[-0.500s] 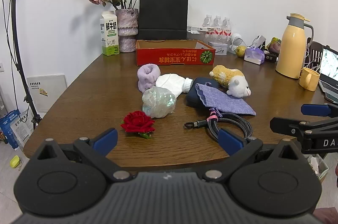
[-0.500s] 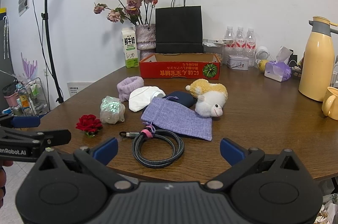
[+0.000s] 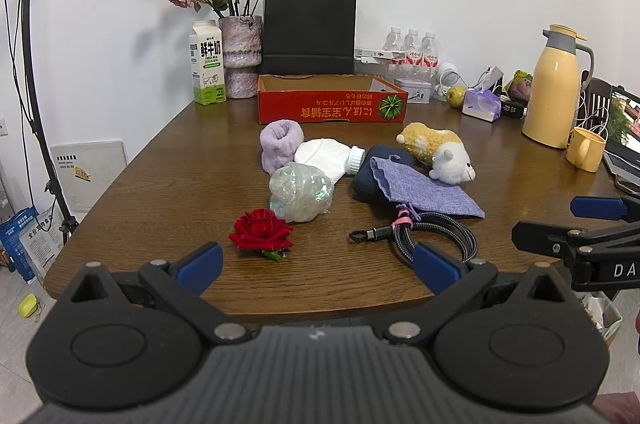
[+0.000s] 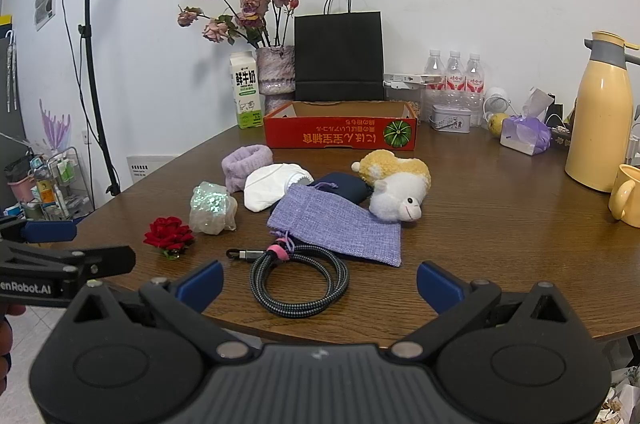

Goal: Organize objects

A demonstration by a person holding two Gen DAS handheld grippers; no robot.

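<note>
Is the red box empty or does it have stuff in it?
Looks empty: the red box shows only bare cardboard inside, though its floor is hidden.

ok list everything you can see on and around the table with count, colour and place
red rose: 1, red, near left
iridescent wrapper: 1, clear, behind rose
wristband: 1, lilac, before box
white pouch: 1, white, beside wristband
navy case: 1, under cloth bag
cloth bag: 1, purple, centre
cable: 1, black-grey, coiled, near edge
plush sheep: 1, yellow-white
cardboard box: 1, red, open, far centre
paper bag: 1, black, by wall
vase of flowers: 1, pink
milk carton: 1, white-green
water bottles: 3, clear
thermos: 1, yellow
mug: 1, yellow
left gripper: open
right gripper: open
</note>
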